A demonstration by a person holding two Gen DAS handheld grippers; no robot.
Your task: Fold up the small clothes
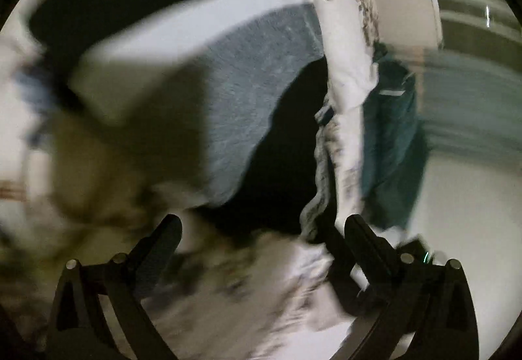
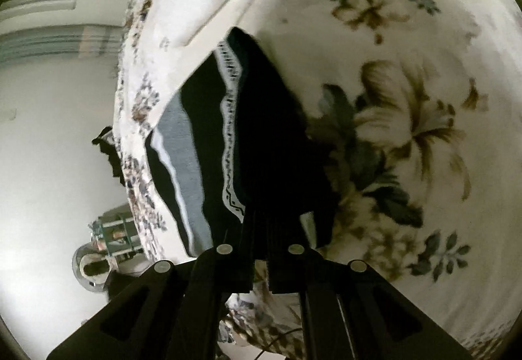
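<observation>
Right gripper clenched on the dark garment at centre frame, grey and white stripes along its left side, draped over the floral bedcover. Left gripper spread wide at bottom centre, gripping nothing, above blurred, possibly the same striped cloth

Your right gripper is matt black plastic, pinching soft black knit garment; at 3 o'clock lies smooth floral cotton bedsheet, at 8 o'clock a glossy metal fixture
</observation>
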